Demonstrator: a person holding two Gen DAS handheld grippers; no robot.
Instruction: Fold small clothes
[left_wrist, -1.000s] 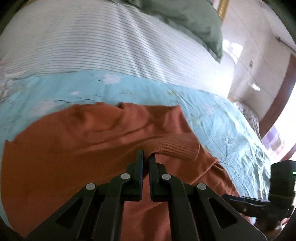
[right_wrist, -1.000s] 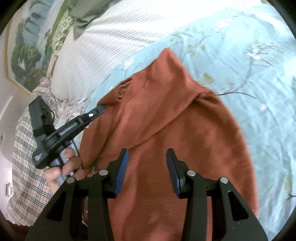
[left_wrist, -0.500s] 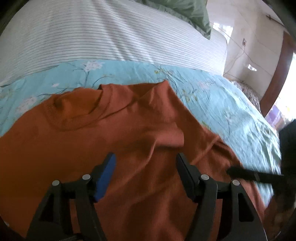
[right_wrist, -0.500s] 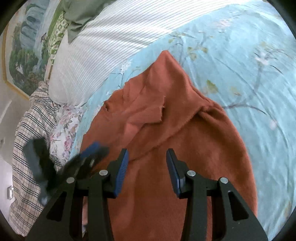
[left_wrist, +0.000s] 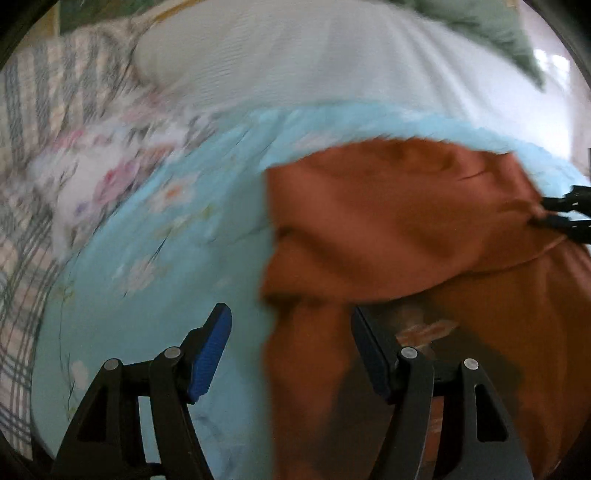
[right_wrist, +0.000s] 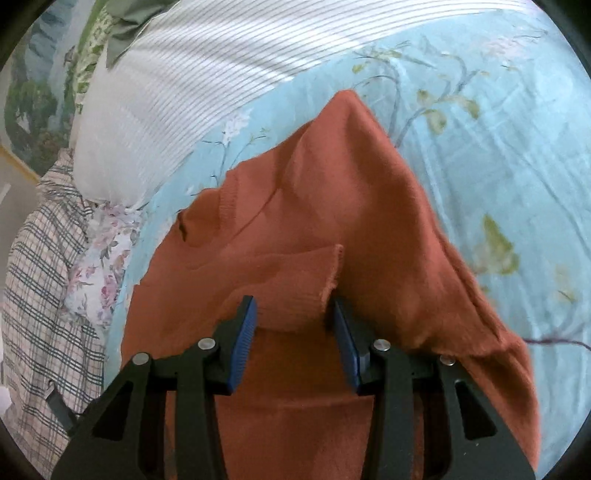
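A rust-orange sweater lies on the light blue flowered bedspread, with a sleeve folded across its body. The sleeve's ribbed cuff lies between the jaws of my right gripper, which is open and just above it. My left gripper is open and empty over the sweater's left edge, one jaw over the bedspread, the other over the sweater. The left wrist view is blurred. The right gripper's tips show at the sweater's right side there.
A white striped duvet lies along the far side of the bed. A plaid cloth and a flowered pillow are at the left. A green pillow is at the back.
My left gripper let go of the sleeve cuff, opened, and swung left to the sweater's left edge. The sleeve now lies folded over the body. My right gripper moved forward over the cuff.
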